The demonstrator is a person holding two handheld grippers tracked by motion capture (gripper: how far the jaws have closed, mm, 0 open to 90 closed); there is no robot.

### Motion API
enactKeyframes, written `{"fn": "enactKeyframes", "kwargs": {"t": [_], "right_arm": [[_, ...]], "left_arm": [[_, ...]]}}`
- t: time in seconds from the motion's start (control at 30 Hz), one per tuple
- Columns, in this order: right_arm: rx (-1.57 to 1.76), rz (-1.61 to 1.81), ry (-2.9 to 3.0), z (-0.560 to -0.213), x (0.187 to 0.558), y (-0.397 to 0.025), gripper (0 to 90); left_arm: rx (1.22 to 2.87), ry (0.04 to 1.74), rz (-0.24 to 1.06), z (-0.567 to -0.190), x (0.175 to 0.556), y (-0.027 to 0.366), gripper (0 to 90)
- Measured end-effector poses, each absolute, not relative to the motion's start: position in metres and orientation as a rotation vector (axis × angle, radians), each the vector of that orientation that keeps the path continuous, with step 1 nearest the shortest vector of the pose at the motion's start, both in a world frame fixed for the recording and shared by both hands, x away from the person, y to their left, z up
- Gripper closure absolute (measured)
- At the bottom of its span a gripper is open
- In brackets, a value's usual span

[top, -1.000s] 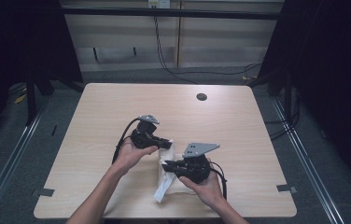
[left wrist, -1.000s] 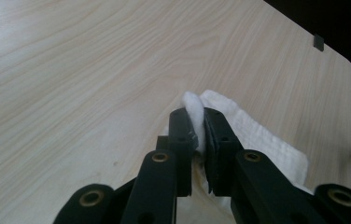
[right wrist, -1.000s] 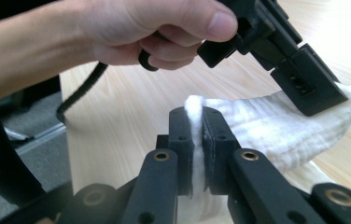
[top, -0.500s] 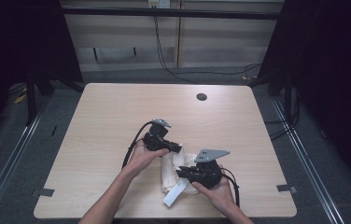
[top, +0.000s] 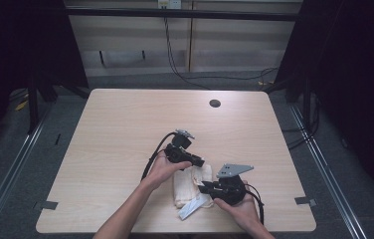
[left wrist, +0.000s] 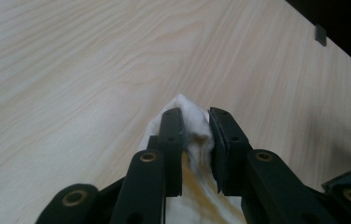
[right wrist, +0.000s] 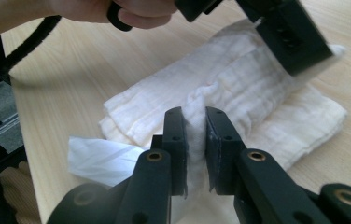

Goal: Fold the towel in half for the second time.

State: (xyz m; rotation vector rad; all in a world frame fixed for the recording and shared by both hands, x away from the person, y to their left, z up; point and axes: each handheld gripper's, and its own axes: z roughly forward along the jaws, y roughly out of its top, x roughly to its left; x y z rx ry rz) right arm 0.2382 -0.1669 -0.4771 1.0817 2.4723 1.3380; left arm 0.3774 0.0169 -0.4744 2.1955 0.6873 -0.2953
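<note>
A cream folded cloth [top: 189,184] lies on the wooden table [top: 125,129] near its front edge, with a white paper-like piece [top: 191,209] sticking out under it. My left gripper [top: 201,162] is shut on the cloth's far corner [left wrist: 193,116], the fabric bunched between its jaws. My right gripper [top: 201,187] is shut on a raised fold of the same cloth [right wrist: 229,88] at its near side. In the right gripper view the left gripper's black jaw [right wrist: 285,32] presses on the cloth's upper end, with the person's hand [right wrist: 117,9] above it.
A dark round hole [top: 215,103] sits in the table near its far edge. Black cables trail from both grippers across the wood. Tape marks [top: 305,200] lie at the front corners. Dark floor and rails surround the table.
Both grippers and the cloth have shifted to the right and slightly nearer along the table. The cloth looks more folded together than one second ago.
</note>
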Motion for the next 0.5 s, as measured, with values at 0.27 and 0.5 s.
{"fn": "enactKeyframes", "kwargs": {"t": [0.27, 0.5], "right_arm": [[1.121, 1.325, 2.456, -0.476, 0.231, -0.18, 66.3], [1.191, 1.349, 2.382, -0.47, 0.231, -0.201, 54.2]], "left_arm": [[2.158, 0.654, -0.308, -0.471, 0.371, 0.002, 65.1], [2.102, 0.644, -0.284, -0.461, 0.372, 0.019, 56.9]]}}
